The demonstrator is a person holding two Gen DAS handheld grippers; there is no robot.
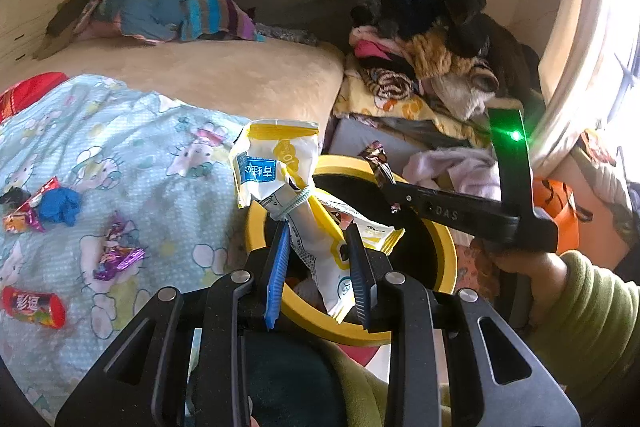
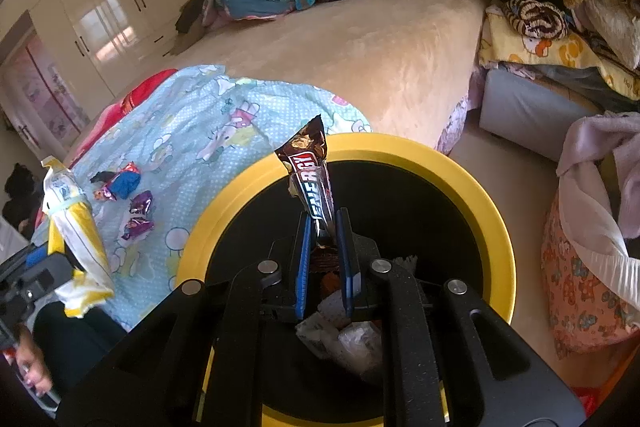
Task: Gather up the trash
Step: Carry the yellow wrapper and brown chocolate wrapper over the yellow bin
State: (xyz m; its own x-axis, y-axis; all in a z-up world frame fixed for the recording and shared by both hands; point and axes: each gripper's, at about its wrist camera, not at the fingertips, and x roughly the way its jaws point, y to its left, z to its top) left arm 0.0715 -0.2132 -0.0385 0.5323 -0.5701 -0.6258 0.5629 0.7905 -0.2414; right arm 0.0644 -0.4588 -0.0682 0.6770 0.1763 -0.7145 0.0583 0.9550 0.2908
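Observation:
My left gripper [image 1: 318,235] is shut on a white and yellow snack bag [image 1: 276,163] tied with a band, held over the near rim of the yellow-rimmed black bin [image 1: 446,243]. My right gripper [image 2: 322,223] is shut on a brown chocolate bar wrapper [image 2: 310,167], which stands upright above the mouth of the bin [image 2: 472,183]. That wrapper [image 1: 376,159] and the right gripper [image 1: 386,183] also show in the left wrist view, over the bin's far side. Crumpled paper [image 2: 344,335] lies inside the bin. The snack bag [image 2: 76,231] appears at left in the right wrist view.
On the light blue cartoon sheet [image 1: 132,147] lie loose wrappers: a purple one [image 1: 116,253], a red one [image 1: 34,307] and a blue crumpled piece [image 1: 60,207]. Piled clothes [image 1: 432,39] stand beyond the bin. A floral laundry bag [image 2: 584,267] sits right of it.

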